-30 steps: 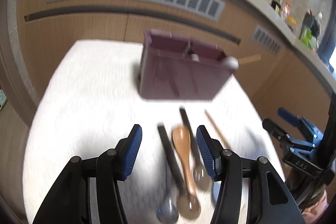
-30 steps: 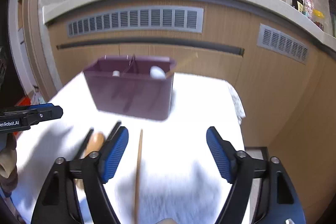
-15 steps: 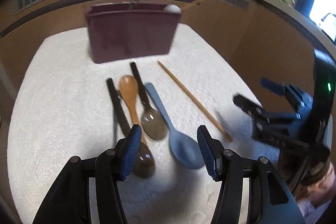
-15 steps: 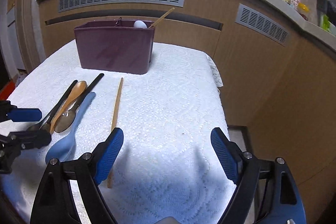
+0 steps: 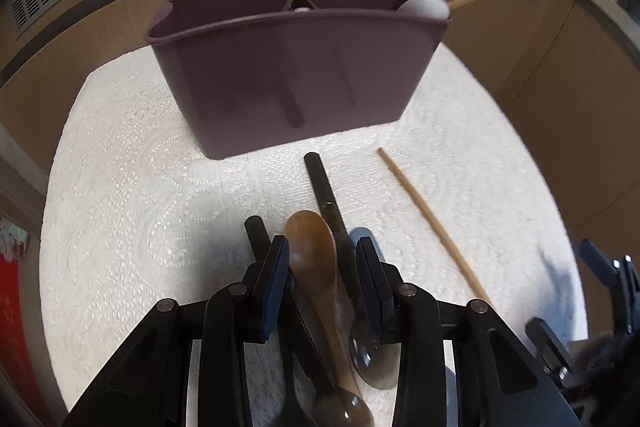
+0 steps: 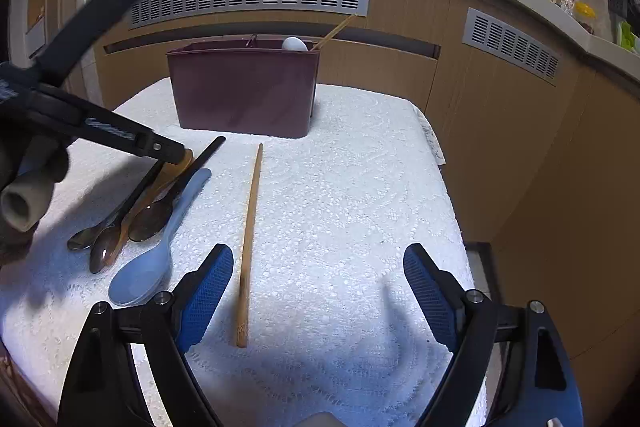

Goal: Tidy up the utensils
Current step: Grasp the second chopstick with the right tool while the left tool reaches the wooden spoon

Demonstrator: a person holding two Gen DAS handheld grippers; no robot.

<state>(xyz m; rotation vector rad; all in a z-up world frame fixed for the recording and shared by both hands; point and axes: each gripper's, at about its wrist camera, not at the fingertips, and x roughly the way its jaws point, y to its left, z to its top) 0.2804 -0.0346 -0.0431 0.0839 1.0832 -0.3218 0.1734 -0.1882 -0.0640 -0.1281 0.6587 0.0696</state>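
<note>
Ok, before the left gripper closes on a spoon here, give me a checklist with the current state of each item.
1. Left gripper open: ok.
2. Brown wooden spoon handle between its fingers: ok.
3. Only one utensil in the gap: not ok, a black-handled spoon also lies there.
4. Purple organizer upright, with room: ok.
5. Right gripper open and apart from the spoons: ok.
6. Finger height above the white cloth: cannot tell.

My left gripper (image 5: pixel 322 269) straddles the brown wooden spoon (image 5: pixel 316 267); the maroon plastic utensil caddy (image 5: pixel 296 67) stands at twelve o'clock, a bamboo chopstick (image 5: pixel 434 227) at two.
</note>
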